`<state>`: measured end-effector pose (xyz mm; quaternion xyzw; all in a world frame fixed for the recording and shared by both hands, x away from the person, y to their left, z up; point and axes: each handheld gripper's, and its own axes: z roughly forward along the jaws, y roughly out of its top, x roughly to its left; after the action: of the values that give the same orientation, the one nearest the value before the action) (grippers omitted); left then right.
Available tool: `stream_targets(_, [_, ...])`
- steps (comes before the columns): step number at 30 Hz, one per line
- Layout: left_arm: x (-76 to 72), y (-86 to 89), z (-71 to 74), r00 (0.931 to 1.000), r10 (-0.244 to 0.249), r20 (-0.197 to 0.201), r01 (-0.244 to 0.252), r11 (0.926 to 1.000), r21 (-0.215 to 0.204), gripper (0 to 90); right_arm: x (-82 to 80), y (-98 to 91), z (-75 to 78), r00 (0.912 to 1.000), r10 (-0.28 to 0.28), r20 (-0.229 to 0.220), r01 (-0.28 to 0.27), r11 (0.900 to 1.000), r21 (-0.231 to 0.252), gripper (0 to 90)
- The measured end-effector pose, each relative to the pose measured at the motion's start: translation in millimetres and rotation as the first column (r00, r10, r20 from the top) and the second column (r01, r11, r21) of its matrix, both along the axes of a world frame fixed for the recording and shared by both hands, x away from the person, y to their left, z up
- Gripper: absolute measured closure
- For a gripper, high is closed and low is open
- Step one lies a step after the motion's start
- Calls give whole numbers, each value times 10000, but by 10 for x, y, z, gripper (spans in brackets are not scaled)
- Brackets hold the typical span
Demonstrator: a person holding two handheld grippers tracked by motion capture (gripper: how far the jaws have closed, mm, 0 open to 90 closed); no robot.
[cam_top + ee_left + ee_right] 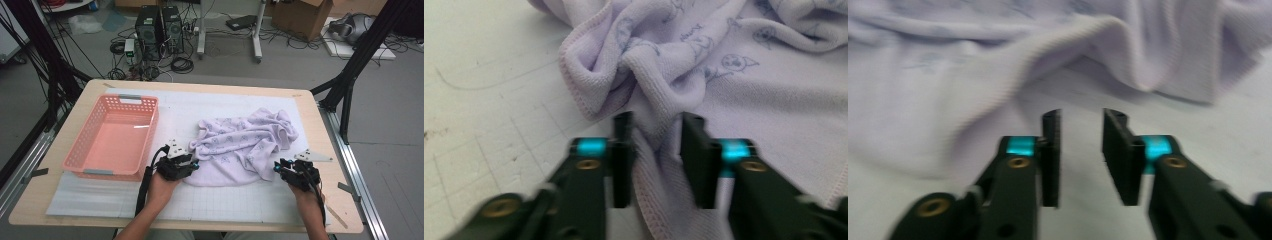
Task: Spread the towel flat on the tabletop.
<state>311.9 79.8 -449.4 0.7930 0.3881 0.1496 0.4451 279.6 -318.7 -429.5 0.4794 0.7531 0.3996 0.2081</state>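
white gridded mat (220, 200) | left hand-held gripper (656, 137): half-open, lilac towel (245, 145) fold between jaws | right hand-held gripper (1080, 130): half-open, empty, beside towel edge

I see the towel (245, 145) as soft lilac terry cloth, matt and nubbly, with a stitched hem. Left of the towel, the basket (80, 150) looks like glossy pink perforated plastic. Under the towel lies a matt white gridded mat (225, 200) on a smooth pale wooden table (320, 125).
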Motion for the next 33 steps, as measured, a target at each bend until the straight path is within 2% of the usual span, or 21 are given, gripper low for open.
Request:
stream_targets(3, [1, -18, -12, 10000, -46, -83, 47, 9999, 153, 526, -127, 143, 31, 9976, 677, 168, -685, 9962, 538, 560])
stream_targets(5, [-6, -45, -15, 9995, -266, -180, 270, 9994, 223, 577, -148, 291, -3, 9932, 1161, 97, -1164, 9919, 499, 544])
stream_targets(6, [-9, -62, -18, 9990, -377, -222, 386, 9984, 425, 635, -132, 357, -20, 9915, 1304, 15, -1304, 9907, 393, 543])
stream_targets(7, [-20, -79, -16, 9992, -370, -148, 379, 9975, 595, 723, -101, 410, -36, 9898, 1423, -60, -1420, 9893, 331, 571])
stream_targets(8, [-25, -87, -14, 9991, -402, -123, 409, 9974, 598, 789, -65, 449, -48, 9888, 1485, -141, -1481, 9887, 236, 669])
stream_targets(9, [-27, -88, -12, 9992, -389, -116, 395, 9973, 624, 806, -27, 470, -53, 9882, 1517, -220, -1517, 9884, 16, 790])
stream_targets(10, [-29, -87, -12, 9992, -388, -115, 394, 9975, 593, 817, 11, 479, -55, 9908, 1322, -280, -1328, 9909, -217, 848])
stream_targets(11, [-29, -82, -12, 9991, -419, -99, 424, 9974, 581, 822, 61, 465, -57, 9925, 1166, -371, -1174, 9929, -194, 894])
stream_targets(13, [-31, -70, -10, 9991, -424, -81, 428, 9978, 502, 825, 154, 426, -59, 9957, 827, -417, -840, 9960, -315, 898])
stream_targets(16, [-33, -43, 0, 9990, -441, -74, 443, 9986, 295, 822, 258, 354, -84, 9969, 517, -587, -524, 9986, -103, 897])
stream_targets(18, [-36, -34, -3, 9991, -427, -69, 429, 9988, 218, 815, 231, 322, -64, 9980, 536, -347, -544, 9983, -199, 868])
stream_targets(19, [-36, -28, -4, 9990, -446, -68, 447, 9987, 225, 808, 195, 298, -44, 9987, 479, -161, -483, 9986, -238, 808])
stream_targets(21, [-37, -20, -4, 9991, -425, -91, 426, 9990, 116, 787, 131, 242, -15, 9991, 428, 24, -427, 9988, -225, 752])
stream_targets(23, [-38, -16, 0, 9992, -322, -248, 319, 9994, -146, 711, 27, 185, 21, 9985, 539, 91, -537, 9984, -166, 704])
stream_targets(25, [-39, -20, -2, 9988, -343, -350, 337, 9993, -163, 641, -108, 180, 43, 9932, 1115, 339, -1111, 9937, -127, 645])
stream_targets(28, [-41, -43, -19, 9975, -486, -509, 485, 9988, -30, 604, -247, 271, 34, 9796, 1941, 517, -1918, 9804, -462, 515])
stream_targets(30, [-51, -67, -20, 9980, -464, -424, 471, 9988, 162, 621, -238, 361, -7, 9734, 2239, 487, -2192, 9719, -863, 519])
stream_targets(31, [-55, -70, -17, 9979, -529, -387, 541, 9981, 311, 660, -206, 412, -37, 9724, 2312, 314, -2268, 9682, -1052, 551])
stream_targets(32, [-61, -71, -16, 9978, -563, -342, 576, 9975, 399, 750, -165, 454, -62, 9706, 2402, 174, -2357, 9624, -1353, 639])
stream_targets(33, [-64, -64, -10, 9973, -624, -381, 641, 9970, 428, 798, -117, 484, -82, 9695, 2450, 99, -2401, 9567, -1644, 735])
